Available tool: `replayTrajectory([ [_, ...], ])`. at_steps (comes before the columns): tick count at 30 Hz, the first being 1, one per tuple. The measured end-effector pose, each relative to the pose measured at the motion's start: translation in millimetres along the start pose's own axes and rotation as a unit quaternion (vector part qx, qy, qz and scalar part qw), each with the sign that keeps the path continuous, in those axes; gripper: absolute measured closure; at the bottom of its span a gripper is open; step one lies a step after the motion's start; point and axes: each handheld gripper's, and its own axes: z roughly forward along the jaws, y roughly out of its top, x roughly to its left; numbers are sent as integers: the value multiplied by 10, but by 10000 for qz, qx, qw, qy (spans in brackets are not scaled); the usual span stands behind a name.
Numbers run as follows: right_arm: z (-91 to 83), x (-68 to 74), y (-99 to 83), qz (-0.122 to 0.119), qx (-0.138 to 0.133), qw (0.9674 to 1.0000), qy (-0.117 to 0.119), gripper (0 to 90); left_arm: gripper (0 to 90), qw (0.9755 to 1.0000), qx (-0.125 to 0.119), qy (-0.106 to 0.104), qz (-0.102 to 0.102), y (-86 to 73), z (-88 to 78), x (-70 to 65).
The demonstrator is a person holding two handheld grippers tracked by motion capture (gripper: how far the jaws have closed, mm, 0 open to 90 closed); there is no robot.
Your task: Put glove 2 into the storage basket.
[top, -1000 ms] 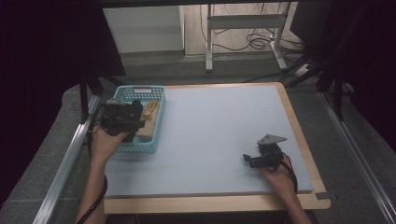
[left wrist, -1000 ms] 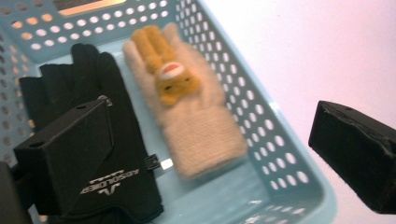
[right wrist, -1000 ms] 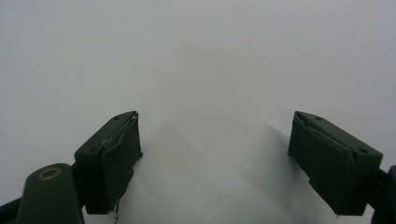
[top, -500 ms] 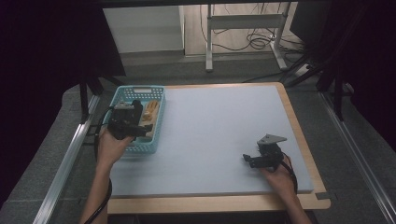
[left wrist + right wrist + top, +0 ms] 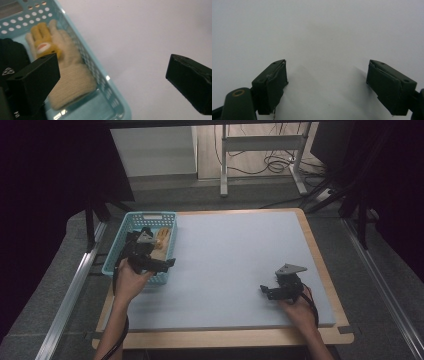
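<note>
A light blue plastic basket [image 5: 114, 256] stands at the left edge of the grey mat. In it lies a cream knitted glove [image 5: 72, 80] with a yellow patch, beside a black cloth item [image 5: 12, 56]. My left gripper [image 5: 162, 262] hovers over the basket's near right corner, jaws wide apart with nothing between them; in the left gripper view [image 5: 112, 75] the basket's rim [image 5: 100, 75] passes between the jaws. My right gripper [image 5: 266, 291] rests low over the mat at the near right, open and empty, with bare mat between its jaws [image 5: 327, 75].
The grey mat [image 5: 235, 255] covers a wooden table [image 5: 320, 250]. A metal rail [image 5: 70, 295] runs along the left side. A white metal frame [image 5: 260, 150] and cables lie on the floor beyond the table's far edge.
My left gripper has moved toward me and to the right, from over the basket's middle to its near right corner. The right gripper has stayed in place.
</note>
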Motion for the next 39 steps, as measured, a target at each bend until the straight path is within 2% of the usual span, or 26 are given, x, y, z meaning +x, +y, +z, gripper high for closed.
replayTrajectory([
  [6, 0, -1, 0, -9, 0, 10000, -3, 164, 0, 9998, -56, -140, 103, 18, 77, -161],
  [11, 1, 0, 0, -1, -1, 10000, -7, 164, 0, 9994, -32, -221, 271, 38, 143, -305],
  [20, 0, 0, 1, 3, 0, 10000, -6, 164, 0, 9979, -131, -448, 460, 66, 203, -544],
  [39, 0, 1, 1, 9, -4, 10000, -2, 164, 0, 9943, -278, -818, 629, -27, 322, -869],
])
